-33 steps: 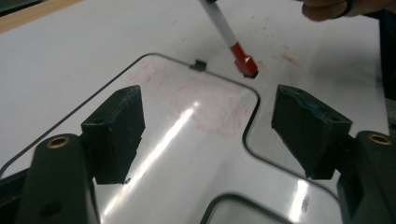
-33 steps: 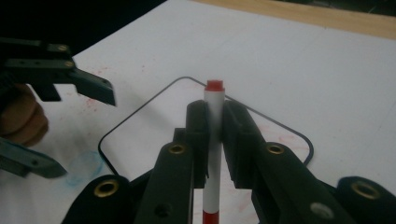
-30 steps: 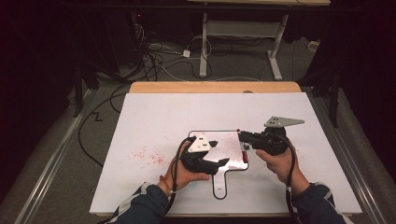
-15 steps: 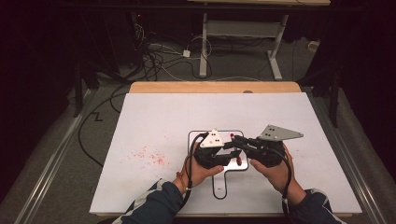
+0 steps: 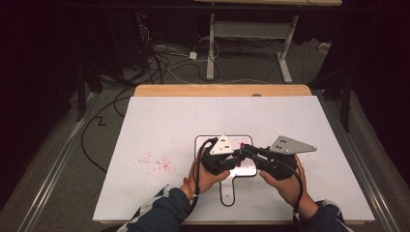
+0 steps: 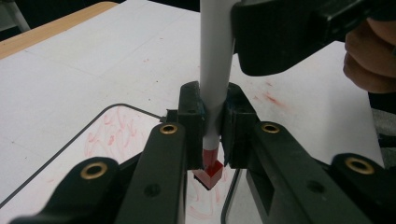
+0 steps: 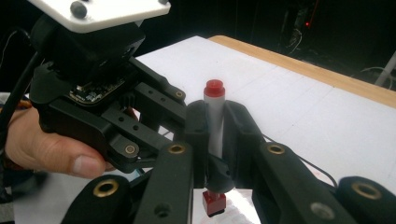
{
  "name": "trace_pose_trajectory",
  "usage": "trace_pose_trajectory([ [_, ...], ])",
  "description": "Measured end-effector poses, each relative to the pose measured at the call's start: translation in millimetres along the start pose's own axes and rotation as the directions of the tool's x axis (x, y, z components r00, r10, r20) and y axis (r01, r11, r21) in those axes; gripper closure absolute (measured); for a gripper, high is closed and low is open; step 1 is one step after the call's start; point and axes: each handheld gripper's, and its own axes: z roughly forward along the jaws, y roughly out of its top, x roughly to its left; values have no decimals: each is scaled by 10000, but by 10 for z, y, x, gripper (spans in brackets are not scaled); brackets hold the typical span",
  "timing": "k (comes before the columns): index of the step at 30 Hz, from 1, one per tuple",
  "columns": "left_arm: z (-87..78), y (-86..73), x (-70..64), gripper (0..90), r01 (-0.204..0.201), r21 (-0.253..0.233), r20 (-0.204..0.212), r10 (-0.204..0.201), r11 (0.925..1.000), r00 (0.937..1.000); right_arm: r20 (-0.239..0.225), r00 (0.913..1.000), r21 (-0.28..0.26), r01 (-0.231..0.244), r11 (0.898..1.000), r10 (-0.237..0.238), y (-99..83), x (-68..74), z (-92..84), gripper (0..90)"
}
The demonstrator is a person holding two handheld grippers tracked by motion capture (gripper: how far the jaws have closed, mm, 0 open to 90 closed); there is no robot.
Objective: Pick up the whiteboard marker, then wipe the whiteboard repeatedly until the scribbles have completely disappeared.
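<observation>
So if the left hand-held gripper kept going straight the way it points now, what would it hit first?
Probably the right hand-held gripper, which sits just beyond its jaws, clamped higher on the same red marker that the left hand-held gripper grips; depth is hard to judge.

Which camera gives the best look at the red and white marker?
The right gripper view: the marker stands upright, seen from red end cap to red tip. The left gripper view shows its lower barrel and tip from close, clamped between black jaws. In the high view it is a tiny red dot between the hand-held grippers.
</observation>
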Motion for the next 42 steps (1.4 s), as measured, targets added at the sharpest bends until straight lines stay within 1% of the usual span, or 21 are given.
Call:
trace_pose_trajectory([
  [1,4,-16,0,781,-75,62,-24,75,10000,10000,-17,10000,-40,76,10000,-76,-5,0,-10,808],
  [4,-4,-38,18,781,-21,41,-30,21,10000,10000,42,10000,-148,34,9999,-33,-14,-14,-54,744],
  [6,-10,-44,23,781,-93,57,-39,93,9999,9999,166,9995,-321,282,9991,-277,-23,-20,-117,726],
  [8,-16,-54,28,781,-169,118,-13,169,9998,9999,259,9981,-418,571,9975,-560,-39,-39,-180,663],
  [9,-21,-62,29,781,-227,148,-44,227,9996,9997,443,9955,-461,858,9952,-838,-56,-49,-213,636],
  [11,-32,-78,47,781,-132,129,-57,133,9998,9999,915,9834,-444,1611,9859,-1565,-111,-85,-260,572],
  [13,-32,-88,62,781,-123,187,-54,124,9998,9999,1241,9771,-241,1771,9839,-1728,-190,-138,-303,509],
  [15,-22,-92,71,781,-143,264,-200,148,9995,9997,1525,9692,28,1954,9807,-1935,-272,-188,-339,454],
  [16,-22,-92,71,781,-143,264,-200,148,9995,9997,1525,9692,28,1954,9807,-1935,-272,-188,-339,454],
  [17,-13,-93,75,781,-129,340,-217,136,9993,9997,1779,9599,248,2159,9761,-2169,-350,-218,-382,431],
  [18,-6,-94,75,781,-157,372,-243,167,9992,9996,1779,9599,248,2159,9761,-2169,-350,-218,-382,431],
  [19,-1,-92,73,781,-202,400,-321,215,9990,9993,2177,9418,571,2499,9666,-2563,-426,-233,-417,421],
  [23,23,-84,95,781,-196,277,-259,203,9994,9995,2353,9263,1158,2741,9547,-2944,-557,-273,-466,412],
  [27,45,-75,100,782,-337,291,-124,341,9990,9993,2428,9272,1343,2592,9564,-2854,-637,-314,-511,395],
  [29,60,-56,96,782,-527,253,-115,530,9983,9985,2454,9313,1281,2442,9612,-2693,-665,-327,-536,385],
  [31,66,-47,107,781,-580,175,-114,582,9982,9982,2539,9316,1216,2359,9641,-2600,-687,-339,-562,359],
  [33,66,-45,119,782,-589,138,-83,590,9982,9982,2537,9381,1142,2131,9703,-2359,-717,-352,-588,340],
  [34,74,-47,138,782,-560,86,-36,560,9984,9984,2570,9380,1160,2091,9710,-2327,-734,-360,-596,333],
  [36,81,-50,142,782,-556,113,-46,556,9984,9984,2826,9331,1286,1931,9727,-2226,-768,-363,-597,307],
  [40,115,-55,142,782,-413,164,-4,414,9990,9991,2895,9295,1390,1952,9709,-2283,-808,-344,-601,307],
  [42,132,-37,132,782,-380,54,-42,380,9993,9993,2914,9268,1513,2001,9680,-2370,-823,-331,-586,308],
])
